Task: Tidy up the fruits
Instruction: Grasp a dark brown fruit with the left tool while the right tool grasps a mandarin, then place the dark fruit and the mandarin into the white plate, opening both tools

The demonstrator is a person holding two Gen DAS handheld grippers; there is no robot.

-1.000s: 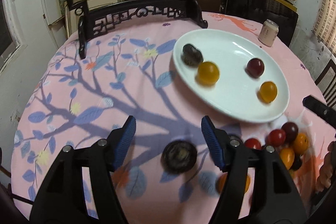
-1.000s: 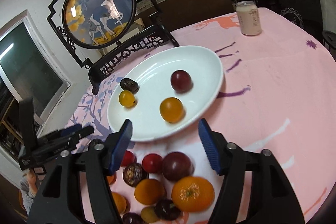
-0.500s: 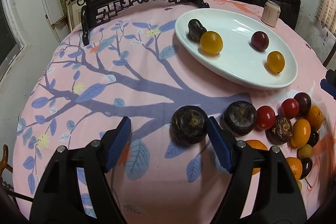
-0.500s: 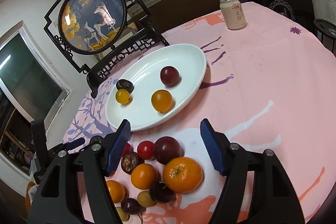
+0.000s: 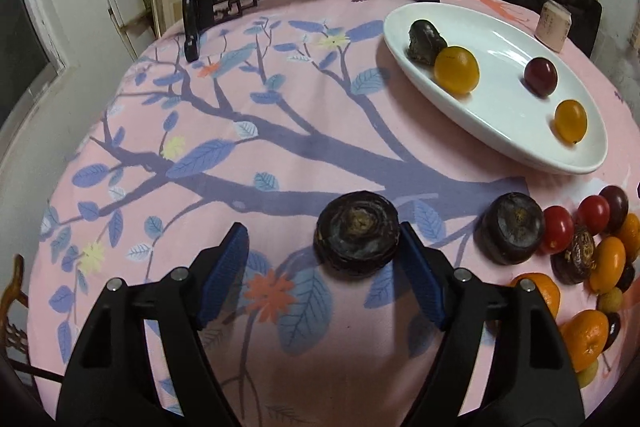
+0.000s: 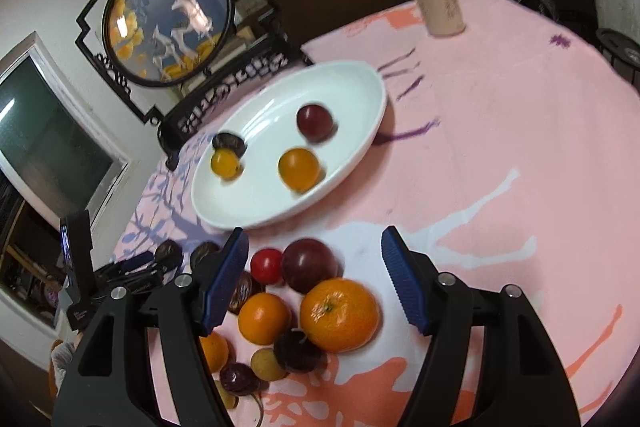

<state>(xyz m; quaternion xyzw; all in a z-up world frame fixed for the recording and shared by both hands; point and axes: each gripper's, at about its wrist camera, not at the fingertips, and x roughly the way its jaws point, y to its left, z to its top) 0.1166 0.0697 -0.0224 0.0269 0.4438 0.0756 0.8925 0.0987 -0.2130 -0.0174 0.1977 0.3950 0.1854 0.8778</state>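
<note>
My left gripper [image 5: 320,259] stands released, its jaws spread wide, with a dark water chestnut [image 5: 357,234] between them. The fruit sits hard against the right blue pad and well apart from the left one, so nothing presses it yet. It lies on the surface [image 5: 280,131], on the near side of the white oval plate [image 5: 500,115], with a second dark chestnut [image 5: 513,228] just to its right at the edge of the loose fruit heap.

To do this pickup well, I judge I should shift the left gripper a little to the right so the chestnut sits centred, then close gently on its flat sides. It is a squat, drum-like thing with a rough, ringed, matte skin and a pale scar on top; that should hold well against the ribbed pads, but an off-centre squeeze could make it roll or skid on the cloth.

My right gripper [image 6: 314,275] is also released and holding nothing. It hangs over the heap just below the plate, where a dimpled mandarin [image 6: 339,315] lies beside a smooth orange fruit [image 6: 264,318], a glossy dark plum [image 6: 310,264] and a small shiny red tomato [image 6: 266,265]. These round, slick skins will slip more easily than the chestnut.

The plate is glazed and shallow; it already carries a lumpy dark chestnut [image 5: 425,40], two glossy yellow-orange tomatoes [image 5: 456,69] and a dark red plum [image 5: 541,76]. The cloth is soft pink cotton printed with a blue branch.
</note>
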